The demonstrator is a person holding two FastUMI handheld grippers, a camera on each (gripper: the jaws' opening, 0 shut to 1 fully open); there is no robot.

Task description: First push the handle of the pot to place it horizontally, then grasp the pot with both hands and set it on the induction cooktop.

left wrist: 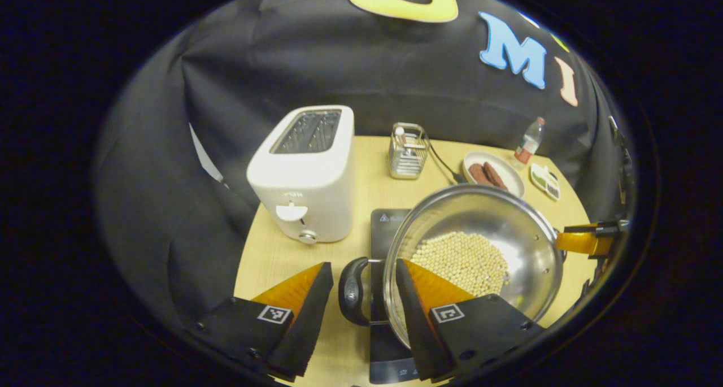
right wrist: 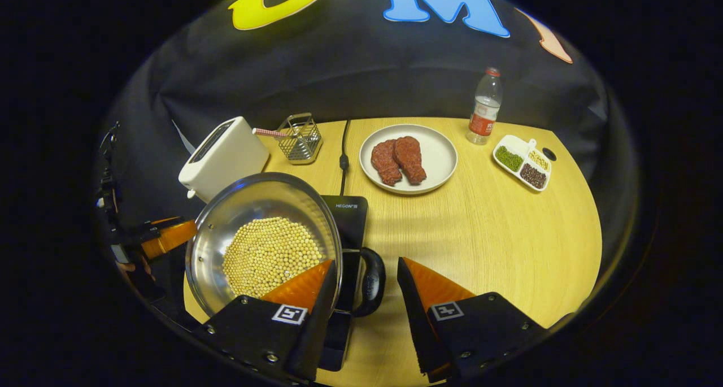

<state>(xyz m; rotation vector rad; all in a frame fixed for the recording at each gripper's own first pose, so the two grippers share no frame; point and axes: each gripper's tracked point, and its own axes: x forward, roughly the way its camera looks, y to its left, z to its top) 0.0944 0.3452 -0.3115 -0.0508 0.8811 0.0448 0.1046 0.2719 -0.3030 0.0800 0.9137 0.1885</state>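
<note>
**Pot over the cooktop, a handle between each pair of fingers**

Black cloth walls in a round wooden table (right wrist: 497, 234). On it sits a dark cooktop (right wrist: 349, 214), and a steel pot (right wrist: 214, 246) with a bed of pale beans (right wrist: 268, 254) lies over its near part; whether the pot rests on the glass or hangs just above it cannot be told.

In the left gripper view, the left gripper (left wrist: 361, 296) stands with its fingers apart. The pot's (left wrist: 525, 234) black loop handle (left wrist: 351, 291) lies in the gap between them, and neither finger presses on it. One finger is outside the handle over the table (left wrist: 271, 257); the other reaches over the rim, its tip above the beans (left wrist: 460, 260). The cooktop (left wrist: 387, 223) shows behind and under the handle. At the far side of the pot, the right gripper (left wrist: 587, 239) meets the opposite rim.

In the right gripper view, the right gripper (right wrist: 364, 288) is likewise spread wide. The pot's other loop handle (right wrist: 370, 282) sits between its fingers, nearer the finger that overlaps the rim; the other finger is well clear over bare table. The left gripper (right wrist: 164, 234) shows at the pot's far edge, with part of a hand (right wrist: 133, 268) below it.

Behind the pot are a white toaster (right wrist: 223, 155), a wire rack (right wrist: 299, 138), a plate (right wrist: 438, 158) with two pieces of meat (right wrist: 398, 160), a bottle (right wrist: 484, 107) and a small divided dish (right wrist: 522, 162).
</note>
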